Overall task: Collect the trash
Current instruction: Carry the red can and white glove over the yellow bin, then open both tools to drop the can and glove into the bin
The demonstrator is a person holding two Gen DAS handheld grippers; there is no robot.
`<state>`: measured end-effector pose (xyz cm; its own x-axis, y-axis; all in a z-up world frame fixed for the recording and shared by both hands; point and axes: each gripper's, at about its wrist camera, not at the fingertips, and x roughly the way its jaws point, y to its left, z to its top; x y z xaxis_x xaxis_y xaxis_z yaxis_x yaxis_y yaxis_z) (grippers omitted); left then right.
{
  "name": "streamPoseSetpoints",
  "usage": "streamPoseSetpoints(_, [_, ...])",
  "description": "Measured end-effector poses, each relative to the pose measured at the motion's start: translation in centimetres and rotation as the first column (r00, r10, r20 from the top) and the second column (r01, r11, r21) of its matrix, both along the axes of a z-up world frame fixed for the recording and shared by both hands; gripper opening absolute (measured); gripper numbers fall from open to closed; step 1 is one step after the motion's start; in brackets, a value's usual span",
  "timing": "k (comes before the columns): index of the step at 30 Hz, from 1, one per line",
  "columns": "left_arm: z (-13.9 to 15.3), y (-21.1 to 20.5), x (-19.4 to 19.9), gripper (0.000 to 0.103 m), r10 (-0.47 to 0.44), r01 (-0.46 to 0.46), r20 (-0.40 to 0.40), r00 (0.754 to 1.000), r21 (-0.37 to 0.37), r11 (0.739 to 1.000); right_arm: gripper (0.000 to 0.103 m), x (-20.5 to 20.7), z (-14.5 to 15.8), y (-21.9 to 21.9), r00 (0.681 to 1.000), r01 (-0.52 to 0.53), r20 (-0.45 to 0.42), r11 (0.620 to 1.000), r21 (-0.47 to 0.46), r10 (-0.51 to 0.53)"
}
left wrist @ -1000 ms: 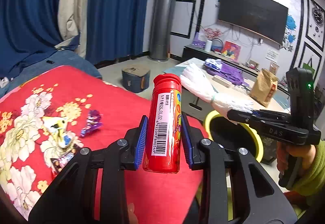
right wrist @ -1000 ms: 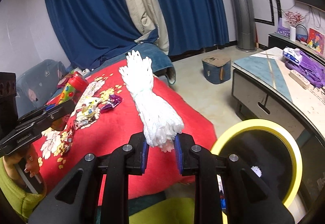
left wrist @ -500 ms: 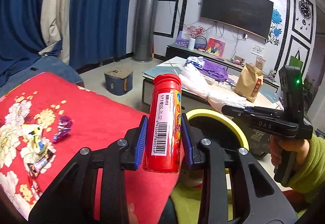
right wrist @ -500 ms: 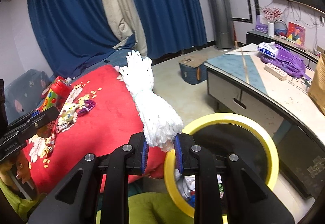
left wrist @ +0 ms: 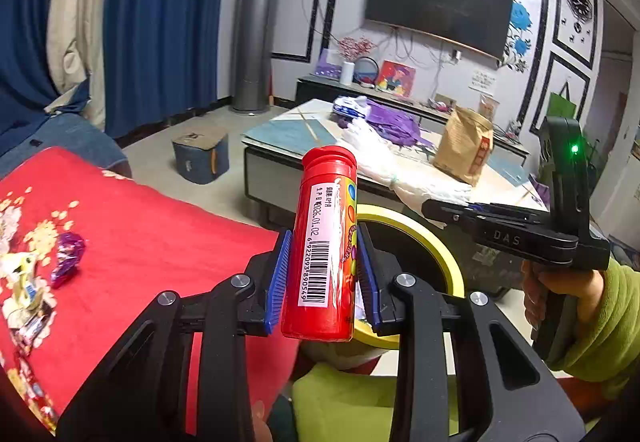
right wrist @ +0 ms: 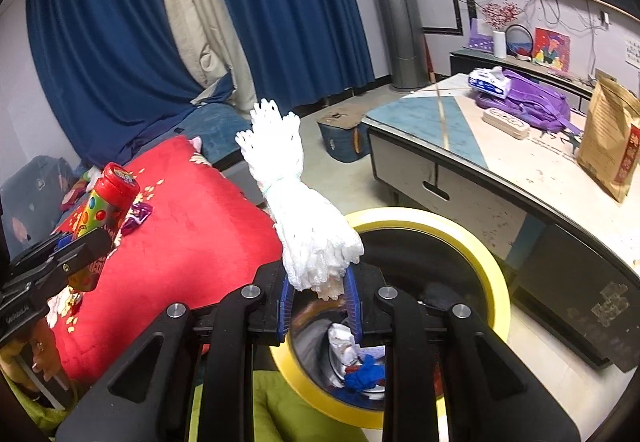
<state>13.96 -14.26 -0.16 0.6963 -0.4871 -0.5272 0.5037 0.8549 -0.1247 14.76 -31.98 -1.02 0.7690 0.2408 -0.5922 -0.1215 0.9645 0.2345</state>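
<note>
My left gripper (left wrist: 322, 278) is shut on a red candy tube (left wrist: 324, 242) with a barcode label, held upright beside the yellow-rimmed trash bin (left wrist: 416, 232). My right gripper (right wrist: 318, 298) is shut on a bundle of white gloves (right wrist: 296, 197), held above the near rim of the bin (right wrist: 472, 242); the bin holds white and blue trash. The gloves also show in the left wrist view (left wrist: 404, 181), and the tube in the right wrist view (right wrist: 104, 205). A purple wrapper (left wrist: 68, 258) and other candy wrappers (left wrist: 24, 298) lie on the red flowered blanket (left wrist: 160, 234).
A low coffee table (right wrist: 500, 169) stands behind the bin, with a brown paper bag (right wrist: 612, 137), a purple bag (right wrist: 532, 105) and a tissue pack on it. A small blue stool (left wrist: 200, 157) stands on the floor. Blue curtains hang behind.
Both grippers have swung right from the blanket toward the bin. The right gripper with the gloves now sits over the bin's rim; the tube is next to it.
</note>
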Motion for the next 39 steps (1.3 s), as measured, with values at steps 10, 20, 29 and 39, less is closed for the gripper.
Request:
streamPoseSetpoints(10, [-1.4,-3.7,0.9,0.025,-0.08,0.081,-0.024,0.997,0.028,0.996,0.022,-0.5,-1.8,-2.7,0.997,0.063,-0.045,0.998,0.007,-0.062])
streamPoseSetpoints(20, [-2.9,-6.4,2.4,0.025,-0.136,0.138,-0.056,0.989,0.045,0.989,0.023,-0.8,-3.7,-5.1,0.988,0.127,-0.095,0.992,0.019,-0.125])
streamPoseSetpoints(29, [-5.0,-8.0,3.1,0.025,-0.178,0.185,-0.101,0.979,0.06,0.981,0.024,-0.6,-4.9,-6.7,0.976,0.176,-0.137,0.983,0.043,-0.169])
streamPoseSetpoints(39, [-6.5,-9.4,4.2,0.025,-0.181,0.194,-0.145,0.973,0.081,0.978,0.031,-0.4,-5.7,-7.4,0.965,0.219,-0.164,0.973,0.067,-0.206])
